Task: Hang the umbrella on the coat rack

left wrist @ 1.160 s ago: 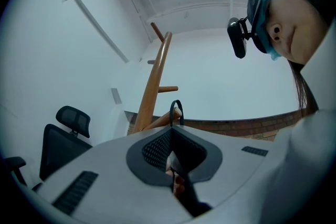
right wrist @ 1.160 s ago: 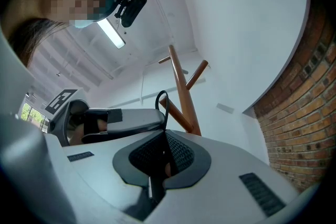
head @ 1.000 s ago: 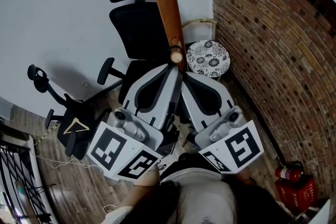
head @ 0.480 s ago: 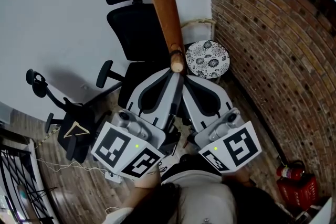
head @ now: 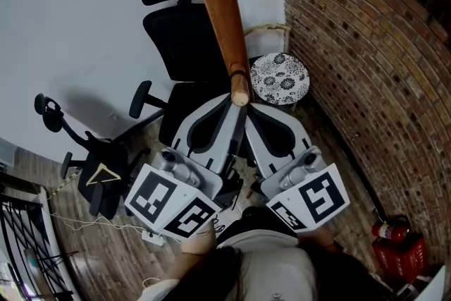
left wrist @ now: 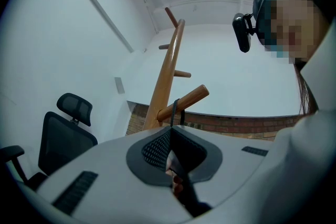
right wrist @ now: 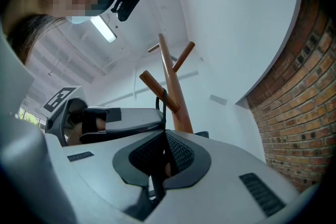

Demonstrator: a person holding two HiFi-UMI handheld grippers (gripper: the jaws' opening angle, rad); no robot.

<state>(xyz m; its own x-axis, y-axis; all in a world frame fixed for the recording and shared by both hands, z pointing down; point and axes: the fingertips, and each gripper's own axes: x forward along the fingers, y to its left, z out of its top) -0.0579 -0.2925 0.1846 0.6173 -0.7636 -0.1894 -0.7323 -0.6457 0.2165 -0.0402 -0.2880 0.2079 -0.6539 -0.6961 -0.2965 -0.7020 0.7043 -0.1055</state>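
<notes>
Two steps seem left, we judge: loosing the strap and drawing back. The umbrella's thin black strap loop (left wrist: 175,113) lies over a short round peg (left wrist: 187,102) of the brown wooden coat rack (head: 215,3). Our left gripper (left wrist: 170,134) and right gripper (right wrist: 163,136) each have fingers pinched shut on that strap. The umbrella's body is hidden beneath them; we presume its long axis hangs straight down.

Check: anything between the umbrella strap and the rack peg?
Nothing visible. The strap already loops over the peg in both gripper views and runs straight down into the left gripper and right gripper, both shut on it.
</notes>
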